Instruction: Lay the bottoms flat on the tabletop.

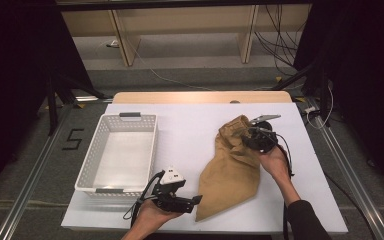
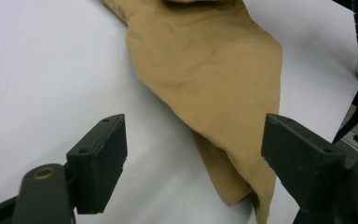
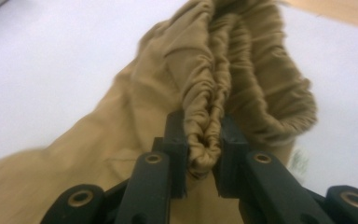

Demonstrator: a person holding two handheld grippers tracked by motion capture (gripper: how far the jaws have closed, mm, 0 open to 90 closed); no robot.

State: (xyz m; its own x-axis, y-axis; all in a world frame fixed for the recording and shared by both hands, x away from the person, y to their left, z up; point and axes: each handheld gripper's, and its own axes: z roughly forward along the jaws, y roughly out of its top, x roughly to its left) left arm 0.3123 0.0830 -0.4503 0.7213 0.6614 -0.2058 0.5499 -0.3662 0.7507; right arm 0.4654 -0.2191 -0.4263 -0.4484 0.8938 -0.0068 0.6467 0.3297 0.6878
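From above, my right gripper (image 1: 256, 136) clamps the gathered top of the tan bag (image 1: 230, 170), which lies on the white surface (image 1: 190, 135) to the right of the basket (image 1: 117, 152), while my left gripper (image 1: 192, 200) waits wide open at the bag's near corner. My left gripper view has the bag's (image 2: 214, 93) corner lying between the spread jaws, untouched. In my right gripper view the jaws pinch the bag's (image 3: 205, 135) ruched hem.
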